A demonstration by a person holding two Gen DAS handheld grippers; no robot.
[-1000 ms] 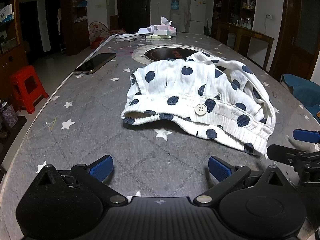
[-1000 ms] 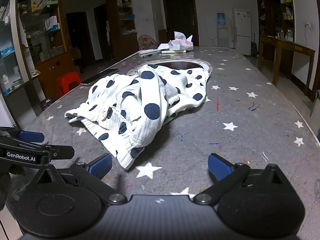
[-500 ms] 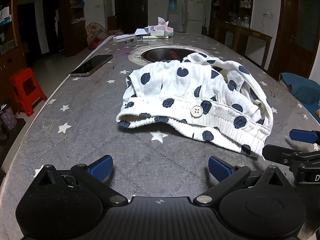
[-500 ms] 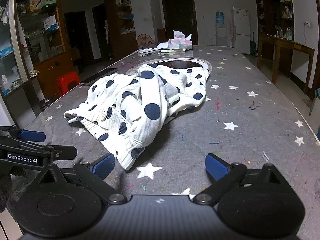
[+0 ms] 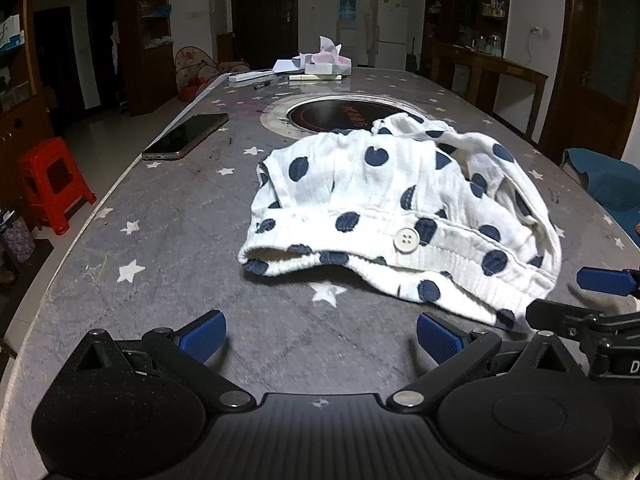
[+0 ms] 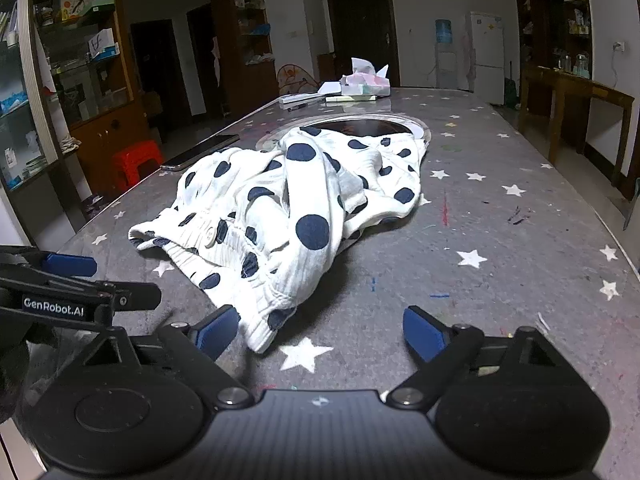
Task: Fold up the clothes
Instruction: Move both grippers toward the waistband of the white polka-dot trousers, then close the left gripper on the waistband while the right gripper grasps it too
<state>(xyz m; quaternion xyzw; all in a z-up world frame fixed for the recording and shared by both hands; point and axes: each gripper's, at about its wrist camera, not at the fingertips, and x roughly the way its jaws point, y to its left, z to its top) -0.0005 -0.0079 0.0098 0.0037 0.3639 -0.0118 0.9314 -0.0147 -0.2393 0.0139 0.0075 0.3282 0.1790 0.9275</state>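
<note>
Both the left gripper [image 5: 320, 336] and the right gripper [image 6: 320, 330] are hovering wide apart and holding nothing before the crumpled dotted garment [image 5: 400, 208] lying on the starred table [image 5: 168, 240], so I think the next move is gripping its waistband [image 5: 420, 256] to spread it.

one garment [image 5: 400, 208], one phone [image 5: 186, 136], two tools [image 5: 320, 338]

Both views are taken low over the near end of the star-patterned table [image 5: 168, 216], looking along it toward the far end. The left wrist view is set near the left edge, the right wrist view nearer the right. The polka-dot garment [image 5: 400, 208] [image 6: 288, 200] at mid-table is shared, as is each opposite gripper at the frame's side.
</note>
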